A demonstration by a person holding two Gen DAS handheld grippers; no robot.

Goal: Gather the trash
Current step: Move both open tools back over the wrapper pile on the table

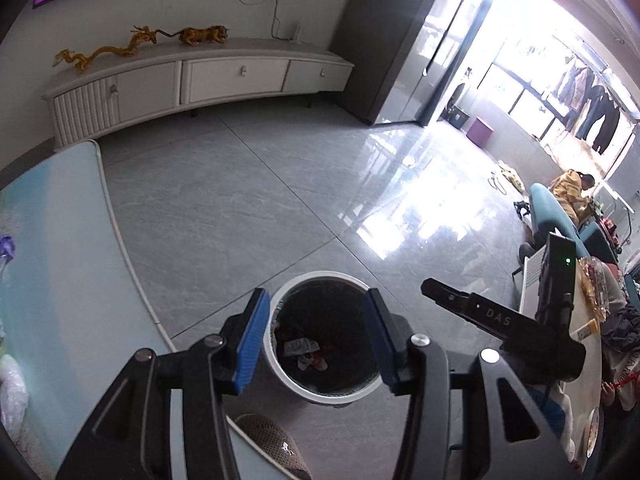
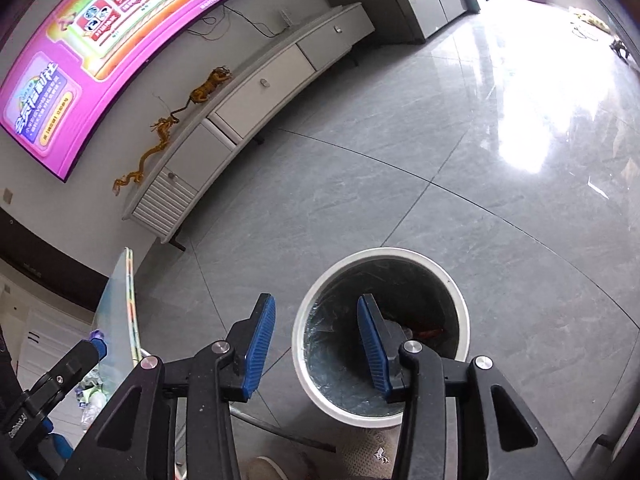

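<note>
Both your left gripper and right gripper hang spread and empty over the bin — wrappers lie inside, litter remains on the table.

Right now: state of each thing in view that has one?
Left gripper: open, nothing between the pads, over the bin.
Right gripper: open, empty.
Bin: upright, no lid, dark liner, some wrappers at the bottom.
TV: on, pink screen.
Cabinet: drawers shut.
Clothes: hanging by the window.
</note>
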